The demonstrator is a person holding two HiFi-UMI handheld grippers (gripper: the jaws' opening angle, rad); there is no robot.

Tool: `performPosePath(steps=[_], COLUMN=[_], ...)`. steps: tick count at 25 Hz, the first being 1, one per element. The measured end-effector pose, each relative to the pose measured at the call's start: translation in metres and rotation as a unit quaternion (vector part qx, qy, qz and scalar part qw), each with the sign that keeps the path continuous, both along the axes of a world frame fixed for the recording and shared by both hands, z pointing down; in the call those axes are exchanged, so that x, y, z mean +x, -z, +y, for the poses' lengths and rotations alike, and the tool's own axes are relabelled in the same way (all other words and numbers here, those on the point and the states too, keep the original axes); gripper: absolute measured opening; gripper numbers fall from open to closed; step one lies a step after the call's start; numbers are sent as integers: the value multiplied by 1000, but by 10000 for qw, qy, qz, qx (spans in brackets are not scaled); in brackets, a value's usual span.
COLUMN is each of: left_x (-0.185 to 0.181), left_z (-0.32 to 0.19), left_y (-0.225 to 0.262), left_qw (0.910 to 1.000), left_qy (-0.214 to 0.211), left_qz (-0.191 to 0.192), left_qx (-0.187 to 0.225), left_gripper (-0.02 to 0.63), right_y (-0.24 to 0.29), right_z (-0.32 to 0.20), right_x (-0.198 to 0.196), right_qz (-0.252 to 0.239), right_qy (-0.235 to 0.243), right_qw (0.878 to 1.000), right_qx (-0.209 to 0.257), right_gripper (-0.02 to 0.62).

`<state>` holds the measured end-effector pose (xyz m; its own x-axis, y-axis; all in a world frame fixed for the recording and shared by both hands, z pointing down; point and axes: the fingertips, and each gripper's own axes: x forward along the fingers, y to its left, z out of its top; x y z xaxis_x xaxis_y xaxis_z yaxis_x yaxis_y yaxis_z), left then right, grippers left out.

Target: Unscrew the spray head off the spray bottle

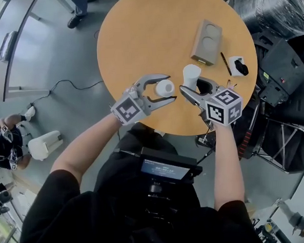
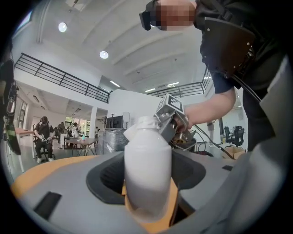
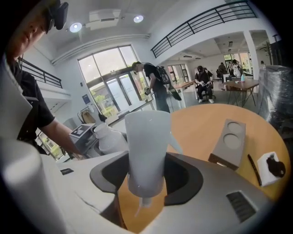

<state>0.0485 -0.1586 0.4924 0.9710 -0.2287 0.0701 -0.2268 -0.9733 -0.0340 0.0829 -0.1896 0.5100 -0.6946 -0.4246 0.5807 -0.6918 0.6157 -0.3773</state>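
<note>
- The left gripper (image 1: 168, 88) grips the white plastic spray bottle (image 1: 164, 88) upright by its body, jaws spread wide around it. The right gripper (image 1: 191, 86), just beside it, pinches the white plastic spray head (image 1: 192, 75) in a narrower hold.
- The head appears to be off the bottle already, and the two are held apart above the near edge of the round tan wooden bench (image 1: 136, 32).
- The likely risk is a slip. Both pieces are smooth and rounded, so an off-centre squeeze could let one twist out of the pads and drop past the bench edge.
- Tipping the left gripper could spill any liquid from the bottle's neck, which looks open.
- Only the right gripper view shows the thin tube stub (image 3: 143, 204) under the head.
- The left gripper view shows the bottle's shoulder and neck side-on.
- The head view alone shows the gap between the two pieces.
- Beyond the right gripper lie a grey block with two round recesses (image 1: 206, 40) and a black pen (image 1: 225, 62).
</note>
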Motion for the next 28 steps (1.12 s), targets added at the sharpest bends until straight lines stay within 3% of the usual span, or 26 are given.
performPosePath(steps=[16,28], left_x=[0,9], left_z=[-49,-60], left_y=[-117,-192], left_qw=[9990,9980], left_qy=[155,253], left_qz=[115,17], left_qx=[-413,-578], left_gripper=[308,308], right_y=[-169,-241], right_z=[-35,-36], right_x=[-1,3], right_qz=[261,477], right_qy=[-562,-556], right_qw=[9926,9885], right_qx=[-1040,-1321], right_gripper=[233,233])
